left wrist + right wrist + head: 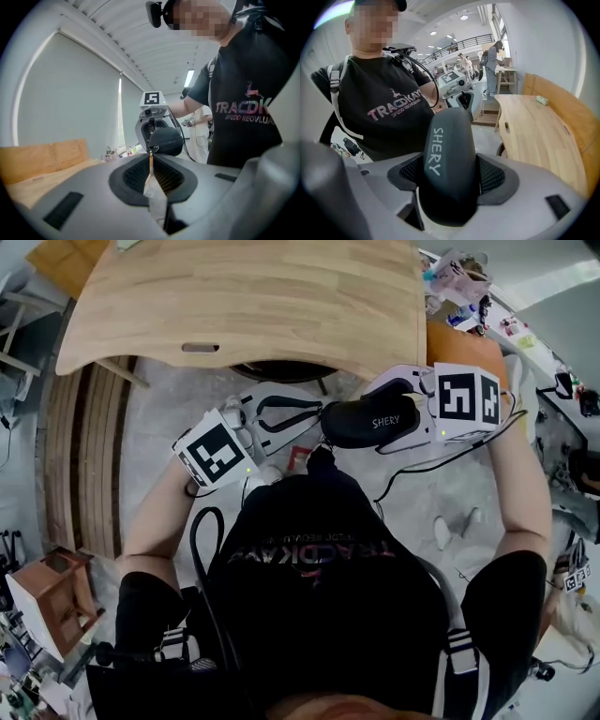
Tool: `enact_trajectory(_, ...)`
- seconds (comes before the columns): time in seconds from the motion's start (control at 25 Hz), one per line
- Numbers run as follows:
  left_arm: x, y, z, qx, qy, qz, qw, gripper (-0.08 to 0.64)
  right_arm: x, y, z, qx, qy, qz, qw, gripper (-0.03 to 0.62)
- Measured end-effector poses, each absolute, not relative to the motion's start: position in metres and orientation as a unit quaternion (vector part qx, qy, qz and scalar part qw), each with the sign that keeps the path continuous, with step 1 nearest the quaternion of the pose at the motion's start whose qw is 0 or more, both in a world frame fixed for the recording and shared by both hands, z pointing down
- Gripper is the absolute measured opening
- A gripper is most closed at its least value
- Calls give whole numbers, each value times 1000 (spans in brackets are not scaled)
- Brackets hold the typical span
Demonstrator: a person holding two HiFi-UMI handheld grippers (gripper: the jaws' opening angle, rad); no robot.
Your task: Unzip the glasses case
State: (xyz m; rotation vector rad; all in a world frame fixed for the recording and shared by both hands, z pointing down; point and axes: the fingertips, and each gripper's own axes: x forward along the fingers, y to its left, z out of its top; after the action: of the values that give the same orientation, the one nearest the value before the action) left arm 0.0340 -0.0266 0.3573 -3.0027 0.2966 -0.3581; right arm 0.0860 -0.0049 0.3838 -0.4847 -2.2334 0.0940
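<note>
A dark grey glasses case marked "SHERY" is held in the air in front of the person's chest. My right gripper is shut on it; in the right gripper view the case stands lengthwise between the pads, which press on both its sides. My left gripper meets the case's left end. In the left gripper view the jaws are shut on the pale zipper pull tab, and a thin cord runs from it to the case. How far the zip is undone is hidden.
A curved wooden table lies ahead, also at the right of the right gripper view. A slatted wooden bench stands at the left. Cluttered shelves are at the upper right. Cables trail over the floor under the grippers.
</note>
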Motion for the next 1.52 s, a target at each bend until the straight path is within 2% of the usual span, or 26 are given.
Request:
enact_trajectory(0.08, 33, -26, 358, -983, 104, -130, 71, 29, 87, -5, 383, -191, -890, 39, 412, 353)
enact_trajectory(0.28, 29, -27, 349, -962, 143, -145, 182, 20, 82, -3, 377, -186, -897, 45, 399, 353)
enact_trajectory(0.4, 29, -26, 346, -951, 158, -147, 222, 20, 81, -3, 375, -185, -898, 48, 396, 353)
enact_trajectory(0.92, 26, 1, 337, -960, 107, -134, 221, 36, 77, 21, 370, -208, -896, 74, 385, 353)
enact_trajectory(1.12, 24, 3, 346, -956, 93, -165, 224, 15, 76, 19, 375, -204, -893, 69, 396, 353)
enact_trajectory(1.52, 9, -17, 363, -948, 140, -221, 184, 12, 67, -2, 390, -154, -901, 41, 404, 353)
